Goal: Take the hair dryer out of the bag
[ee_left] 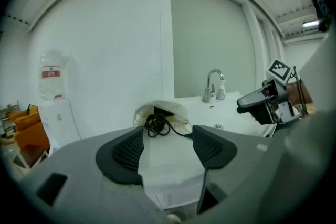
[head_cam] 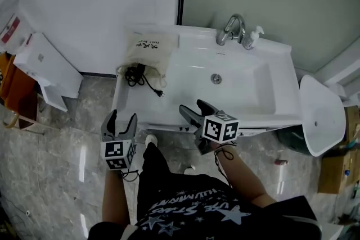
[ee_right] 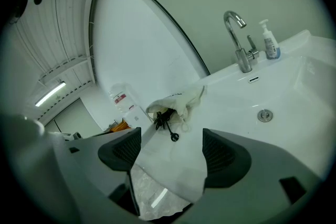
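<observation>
White washbasin counter (head_cam: 125,103) held a cream bag (head_cam: 147,52) at its left end, black cord (head_cam: 138,75) spilling out, hair dryer seemingly inside; the left gripper (head_cam: 124,116) and right gripper (head_cam: 194,108), 2 empty tools with jaws apart, hovered short of it at the approach step, needing next to pin the bag and grip the cord.

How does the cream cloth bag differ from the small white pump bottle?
The cream cloth bag lies slumped on the left ledge of the white washbasin; the small white pump bottle stands upright beside the chrome tap. The bag gapes, a black cable spilling out; the bottle is closed. Both rest on the washbasin.
</observation>
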Demonstrator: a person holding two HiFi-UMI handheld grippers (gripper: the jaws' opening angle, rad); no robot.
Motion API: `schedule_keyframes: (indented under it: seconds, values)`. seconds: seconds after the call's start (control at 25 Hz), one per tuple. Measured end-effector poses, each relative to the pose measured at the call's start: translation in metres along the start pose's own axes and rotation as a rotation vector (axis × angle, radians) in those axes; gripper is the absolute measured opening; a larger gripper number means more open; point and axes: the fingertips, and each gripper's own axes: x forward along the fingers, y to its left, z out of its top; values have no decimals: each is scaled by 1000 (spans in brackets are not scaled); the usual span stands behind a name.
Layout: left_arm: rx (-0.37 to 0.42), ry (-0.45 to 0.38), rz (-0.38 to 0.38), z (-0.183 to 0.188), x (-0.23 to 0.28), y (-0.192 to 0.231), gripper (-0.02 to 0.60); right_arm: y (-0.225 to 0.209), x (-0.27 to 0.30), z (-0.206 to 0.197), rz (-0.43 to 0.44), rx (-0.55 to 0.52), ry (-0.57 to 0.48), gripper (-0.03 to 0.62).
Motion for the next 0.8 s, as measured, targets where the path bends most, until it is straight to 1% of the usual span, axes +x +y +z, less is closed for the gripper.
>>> schedule_keyframes:
  seconds: [0.12, 0.36, 0.44, 0.52, 0.56, 0.68, 0.72, 0.76, 0.8]
  values:
    - [37, 0, -31, 15, 46, 34, 306, 4, 39, 10, -20, 13, 16, 337]
    - [126, 40, -116, 29, 120, 84, 307, 28, 115, 27, -14, 24, 79, 330]
    - [155, 48, -141, 32, 138, 95, 307, 33, 136, 28, -15, 41, 104, 330]
    - [177, 59, -168, 32, 155, 103, 305, 38, 156, 26, -6, 65, 140, 316]
    - [187, 67, -183, 32, 163, 105, 305, 41, 166, 25, -2, 77, 160, 304]
    - [219, 97, -227, 28, 186, 108, 301, 44, 195, 23, -7, 117, 207, 298]
    - [228, 104, -243, 25, 193, 108, 292, 43, 205, 24, -15, 137, 215, 298]
    - [234, 110, -258, 23, 199, 107, 266, 41, 213, 25, -24, 162, 220, 298]
    - [240, 112, -270, 22, 204, 107, 210, 39, 222, 27, -32, 187, 222, 298]
